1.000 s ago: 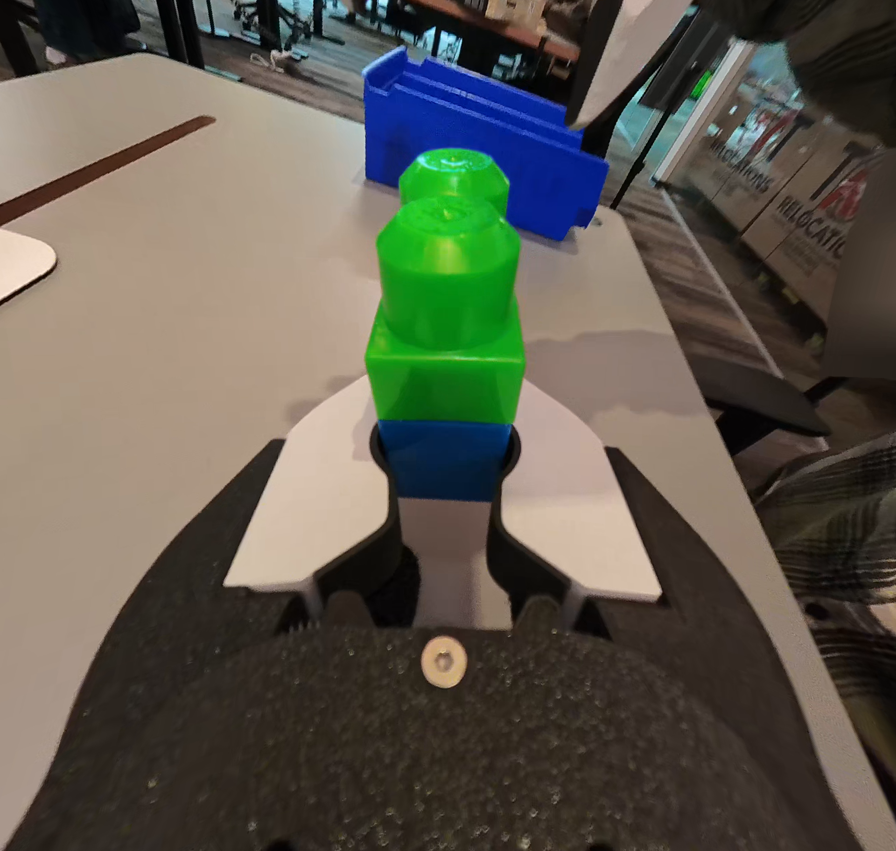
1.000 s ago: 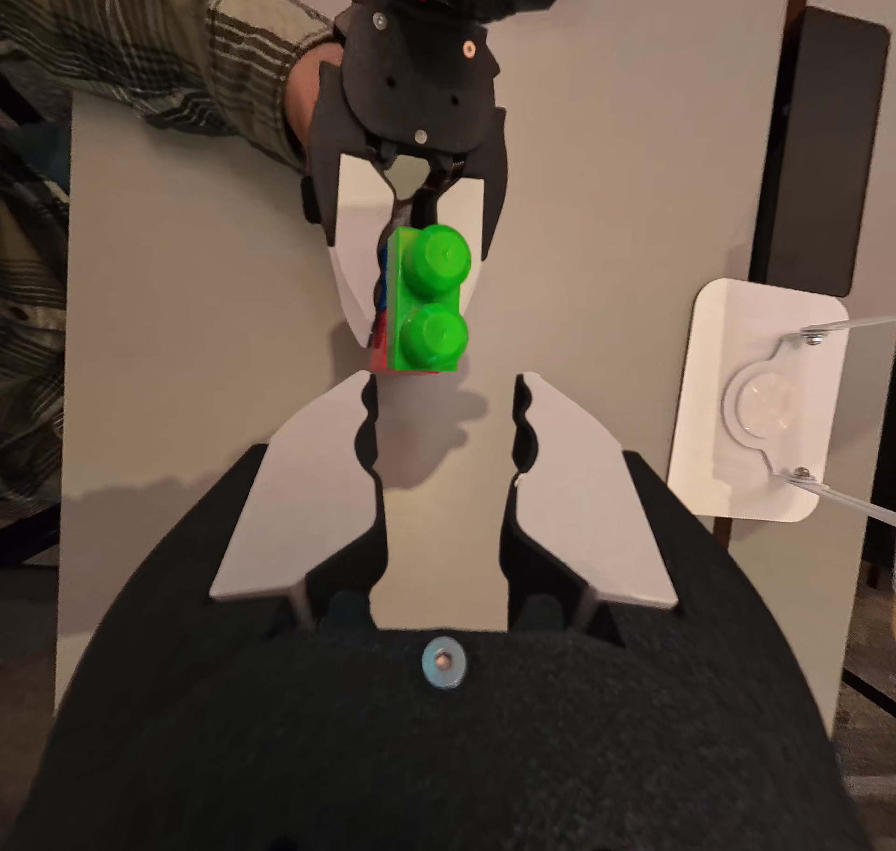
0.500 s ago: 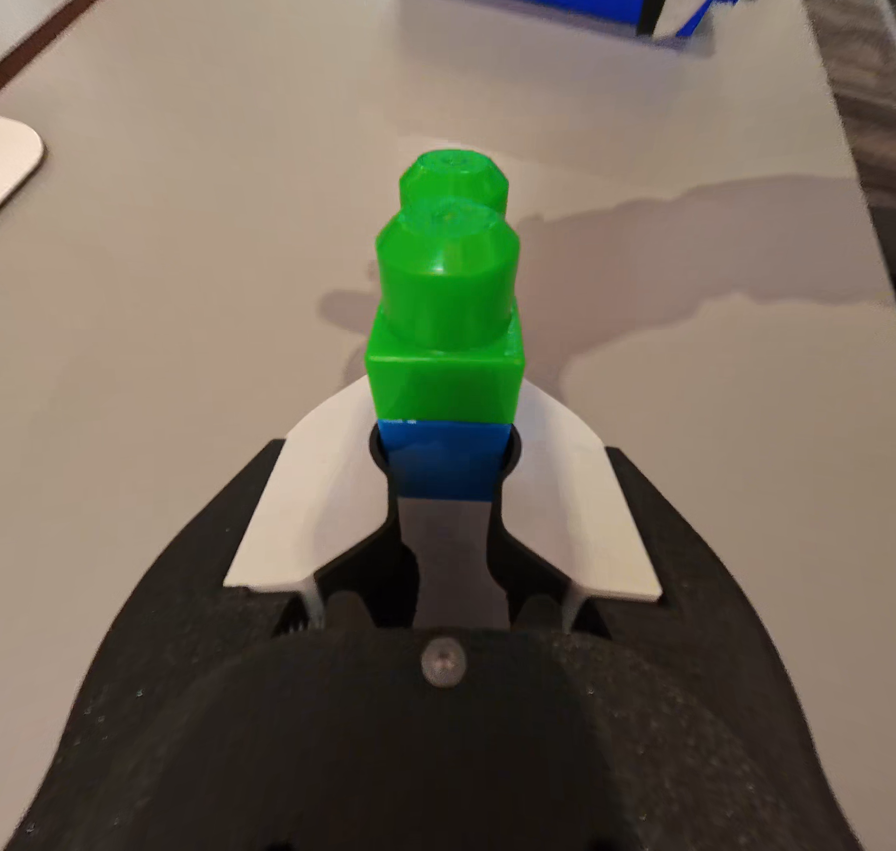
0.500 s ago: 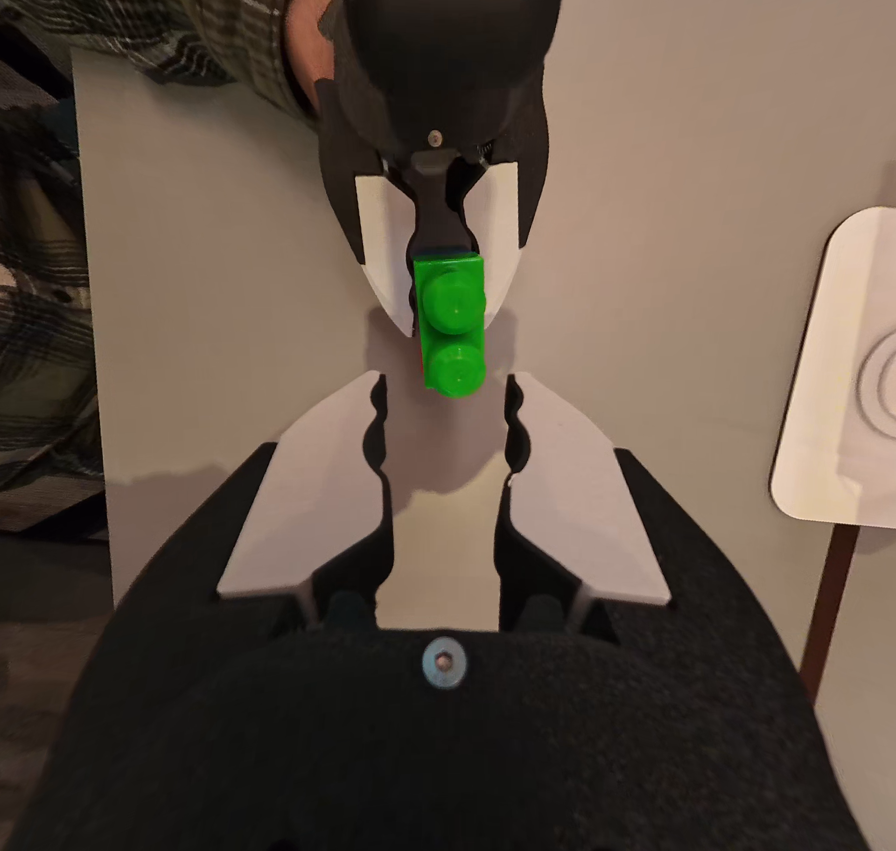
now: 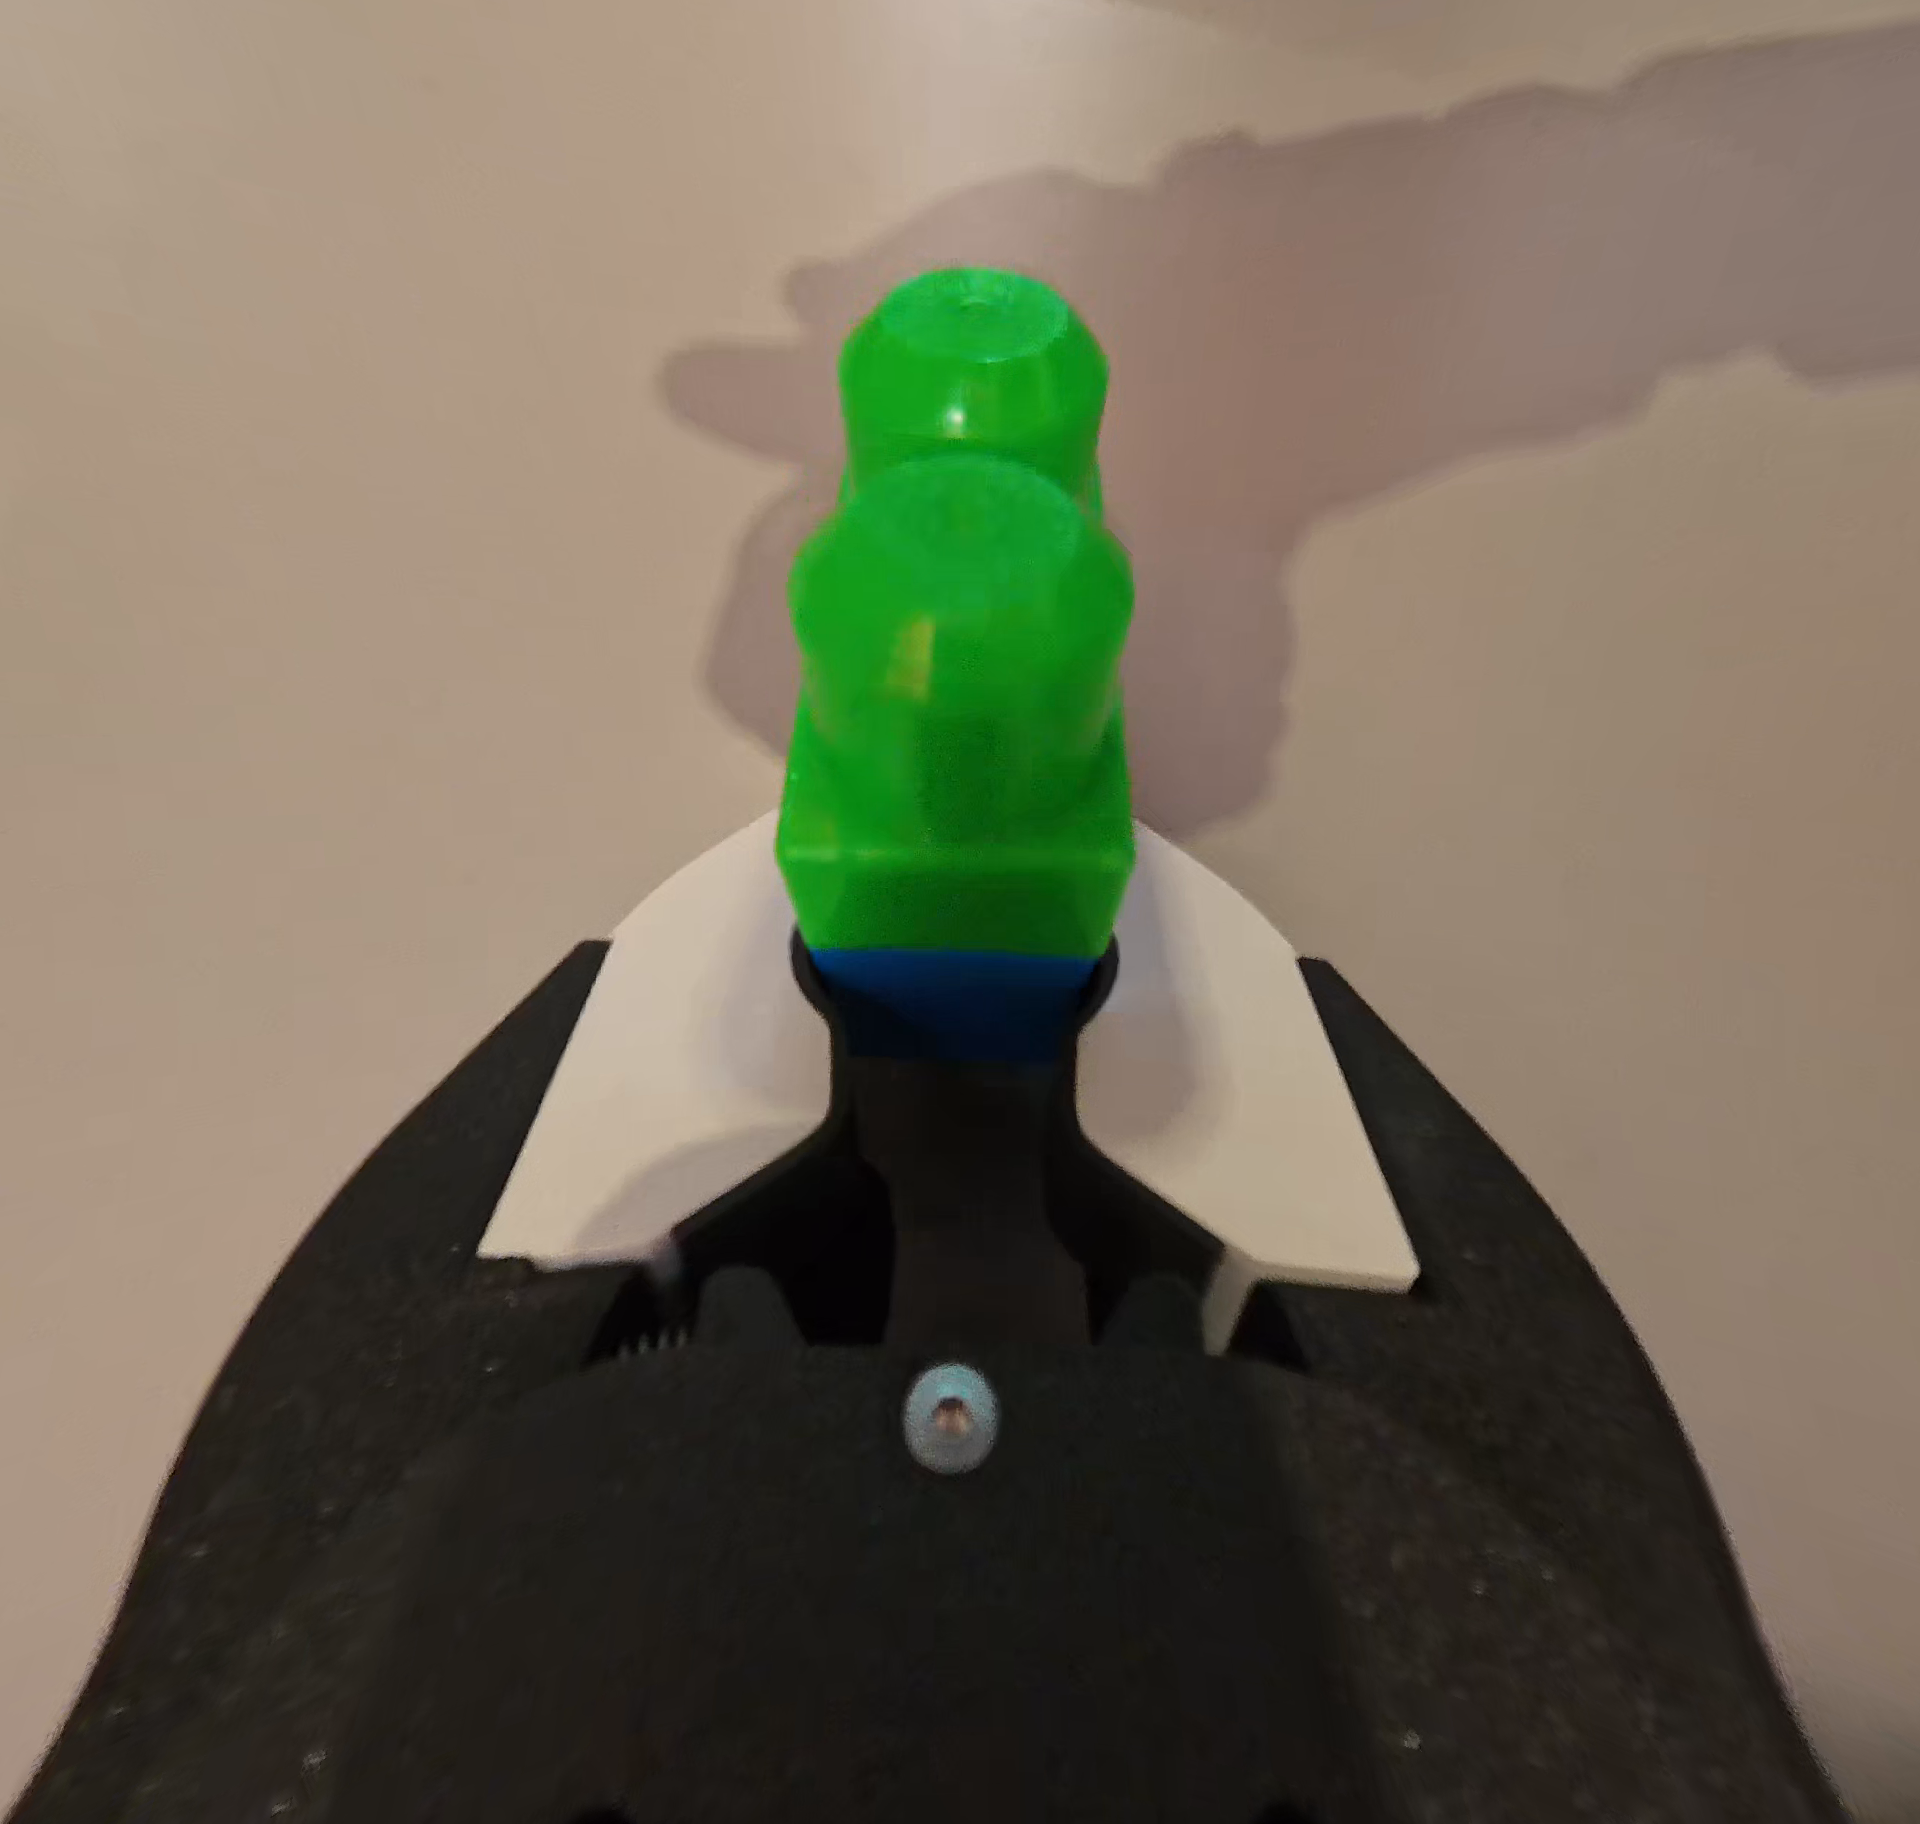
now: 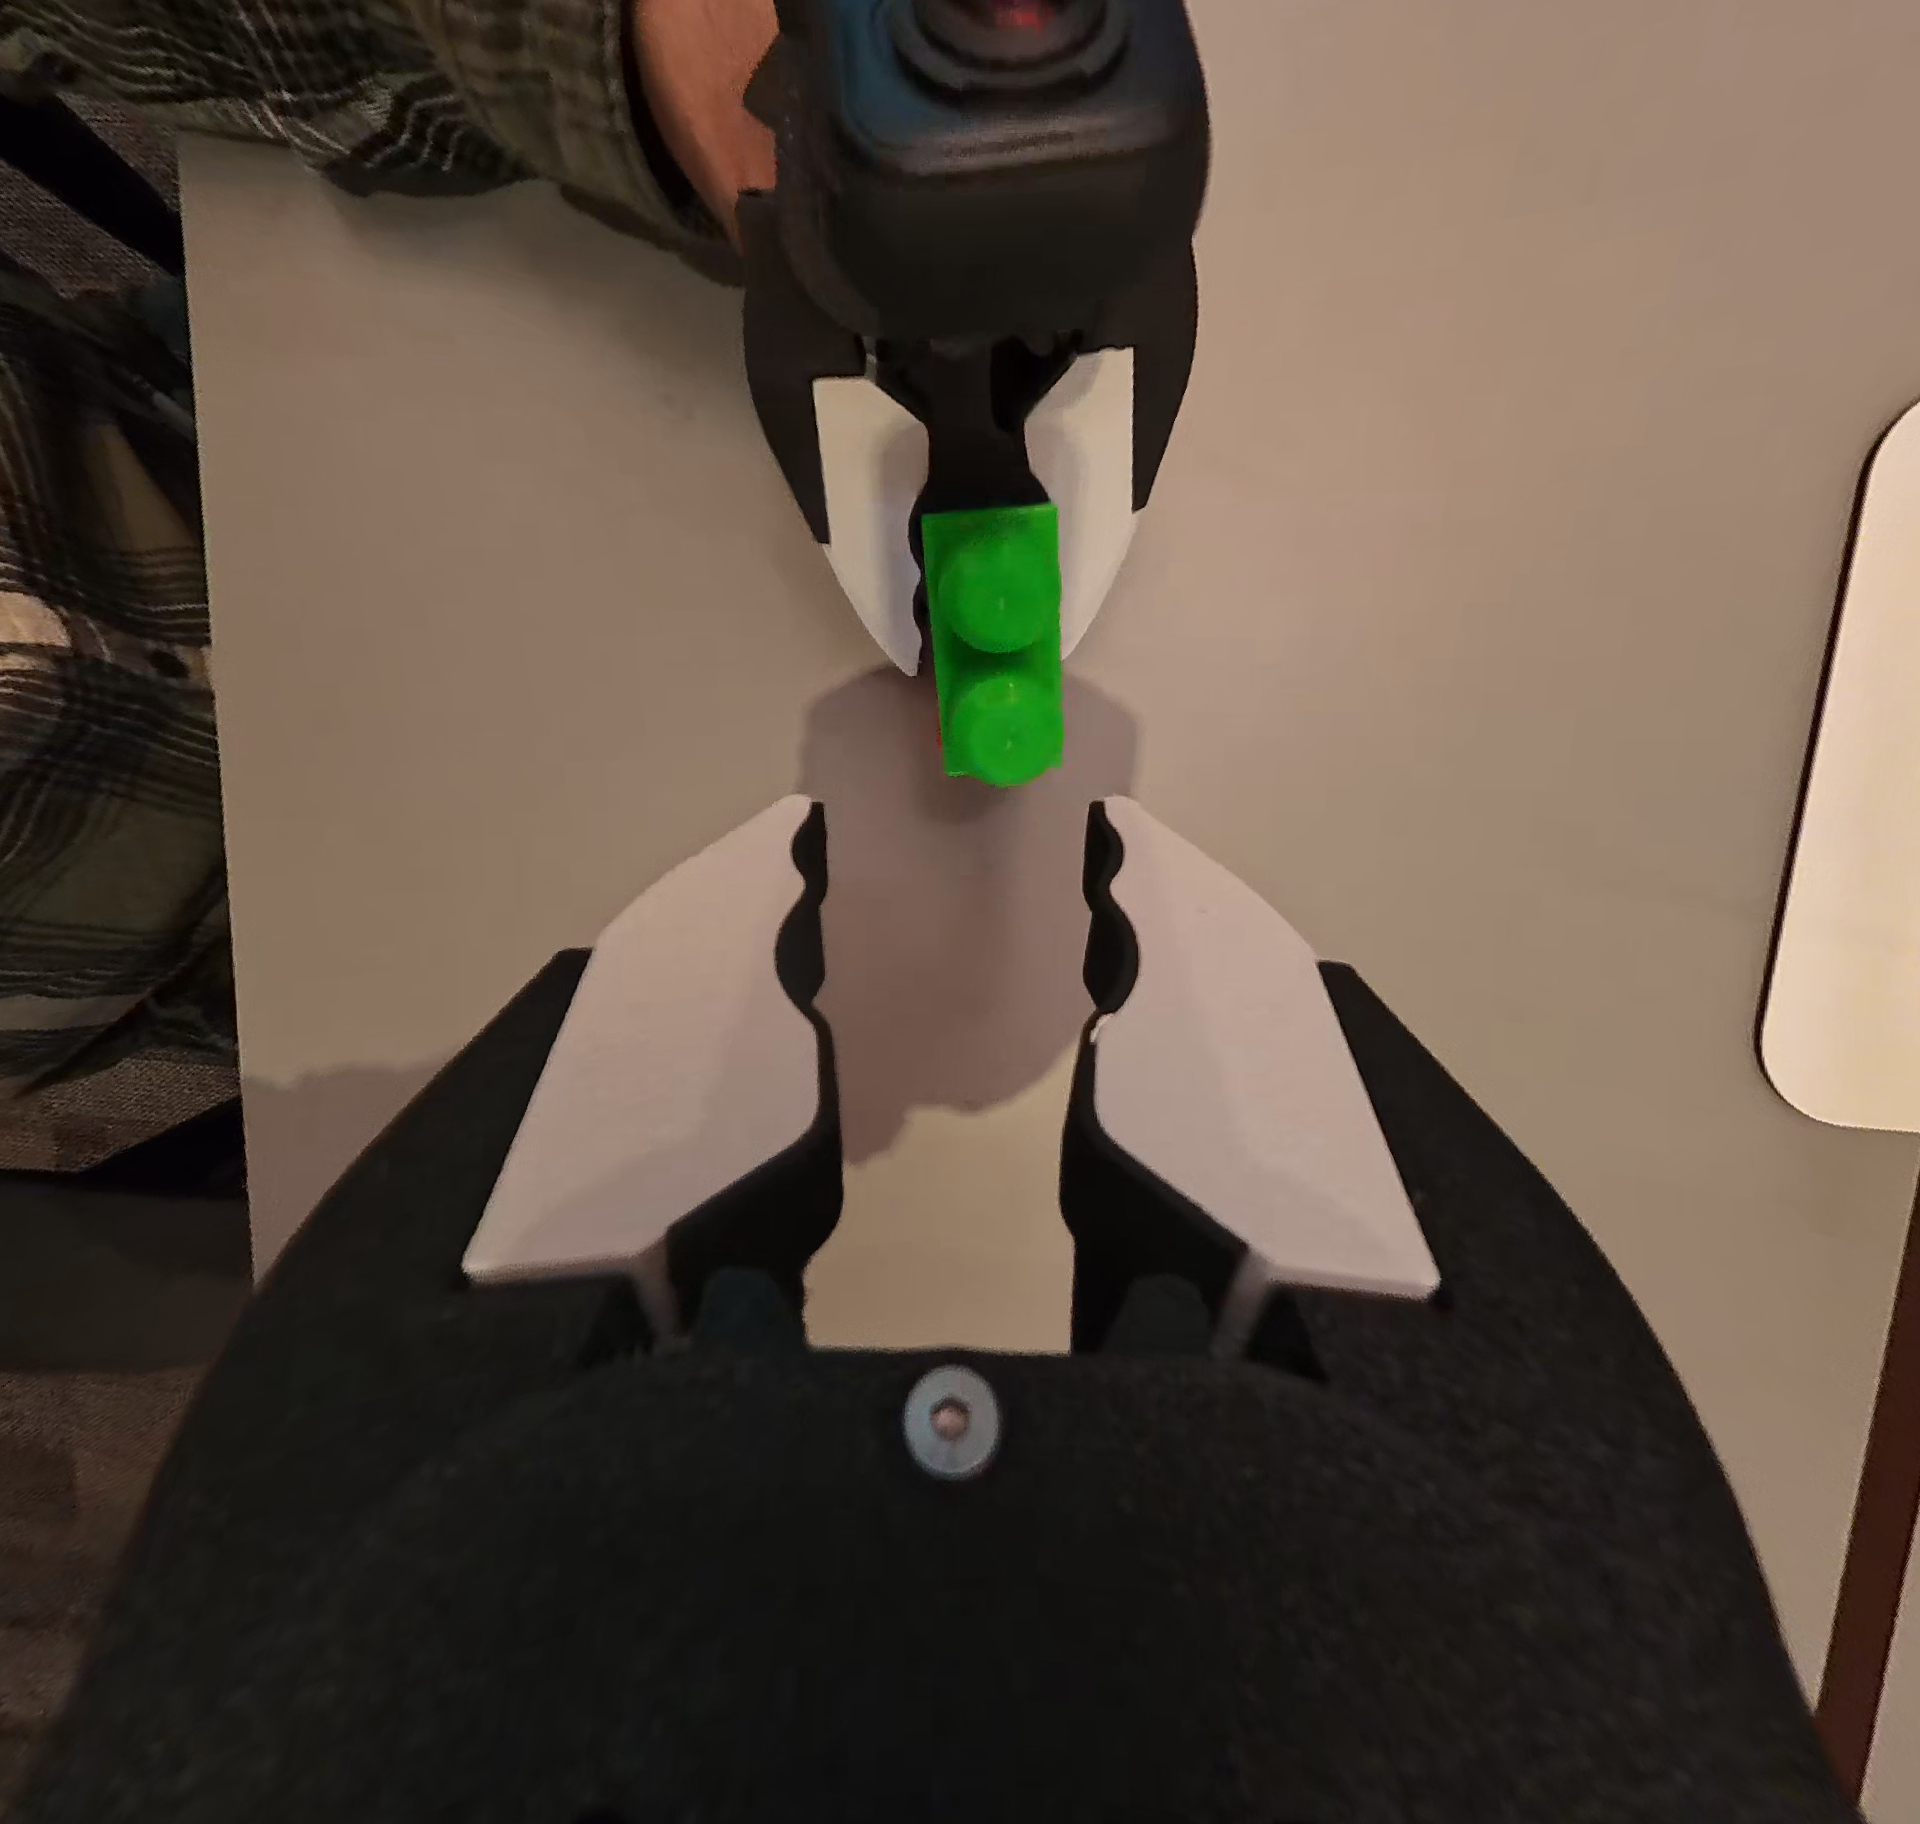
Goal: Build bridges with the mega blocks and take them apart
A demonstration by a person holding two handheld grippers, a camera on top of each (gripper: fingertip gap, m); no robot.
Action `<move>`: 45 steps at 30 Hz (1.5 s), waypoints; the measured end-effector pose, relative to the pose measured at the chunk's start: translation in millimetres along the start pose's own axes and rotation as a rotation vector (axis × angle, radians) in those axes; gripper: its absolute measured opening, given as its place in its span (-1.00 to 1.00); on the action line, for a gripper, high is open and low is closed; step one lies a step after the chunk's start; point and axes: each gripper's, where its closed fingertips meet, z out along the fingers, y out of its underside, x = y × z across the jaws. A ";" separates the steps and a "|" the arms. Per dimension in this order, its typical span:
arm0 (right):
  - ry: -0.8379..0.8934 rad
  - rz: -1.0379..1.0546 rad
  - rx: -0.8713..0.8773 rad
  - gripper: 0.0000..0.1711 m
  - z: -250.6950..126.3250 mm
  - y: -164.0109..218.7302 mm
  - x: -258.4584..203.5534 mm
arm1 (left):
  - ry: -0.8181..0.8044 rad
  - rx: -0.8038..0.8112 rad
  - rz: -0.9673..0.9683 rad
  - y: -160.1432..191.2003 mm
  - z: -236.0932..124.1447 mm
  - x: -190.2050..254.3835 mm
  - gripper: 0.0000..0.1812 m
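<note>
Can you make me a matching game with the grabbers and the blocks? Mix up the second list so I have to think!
Things:
1. left gripper
2. right gripper
3. green block
4. blue block

States:
A. open, holding nothing
B. squeezed between the fingers
C. shut on the blocks
D. on top, two round studs showing

Pairs: 1-C, 2-A, 3-D, 4-B
</note>
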 end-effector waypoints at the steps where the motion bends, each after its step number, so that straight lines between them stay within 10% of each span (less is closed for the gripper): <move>1: 0.000 -0.001 0.002 -0.44 0.4 -0.7 -0.4 | 0.006 -0.008 -0.002 1.8 -0.1 0.3 -0.55; 15: 0.012 -0.022 0.014 -0.34 3.0 -8.4 -2.8 | 0.021 0.004 0.032 3.0 -5.9 2.3 -0.55; 25: 0.310 -0.091 0.337 -0.22 -47.2 -26.6 10.9 | 0.263 0.514 -0.298 -67.2 -77.3 8.3 -0.56; 36: 0.505 -0.296 0.236 0.13 -75.0 -27.1 15.4 | 0.459 0.461 -0.295 -109.7 -96.8 34.1 -0.56; 45: 0.424 -0.223 0.219 0.24 -79.0 -30.1 10.4 | 0.304 0.451 -0.112 -129.3 -105.9 19.8 -0.55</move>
